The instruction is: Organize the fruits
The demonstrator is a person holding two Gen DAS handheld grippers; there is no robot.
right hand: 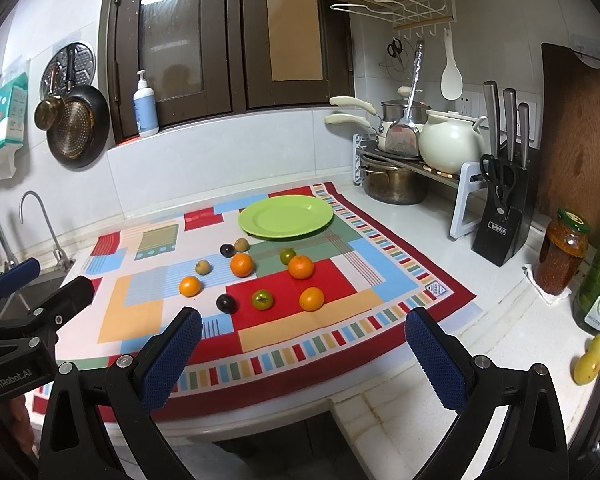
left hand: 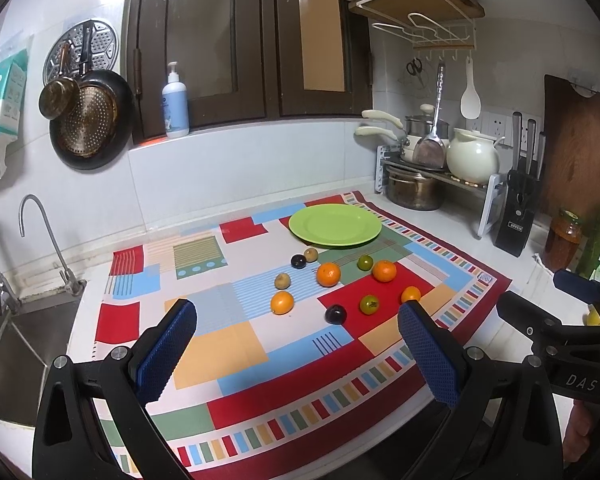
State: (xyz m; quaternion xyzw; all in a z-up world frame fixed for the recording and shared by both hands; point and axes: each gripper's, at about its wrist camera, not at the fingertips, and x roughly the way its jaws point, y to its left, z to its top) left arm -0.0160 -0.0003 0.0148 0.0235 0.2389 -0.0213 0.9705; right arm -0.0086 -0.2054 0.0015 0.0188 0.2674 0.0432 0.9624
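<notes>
Both grippers hang over the near edge of the counter with nothing between their fingers. From its own camera, the left gripper has its blue-padded fingers spread wide apart; the right gripper is spread just as wide in its own view.

All the fruit lies loose on a patchwork cloth that covers the counter, none of it on the green plate at the cloth's far side. Just in front of the plate sit a dark plum and a brownish fruit, nearly touching. Further forward are a large orange, a second large orange and a green fruit between and behind them. A second brownish fruit lies to the left, with a small orange just in front of it. Nearest the grippers are another dark plum, a second green fruit and another small orange, the last partly hidden behind the left gripper's right finger.

Two yellow fruits lie touching on the bare counter, well apart from the cloth, near a jar and a knife block.
</notes>
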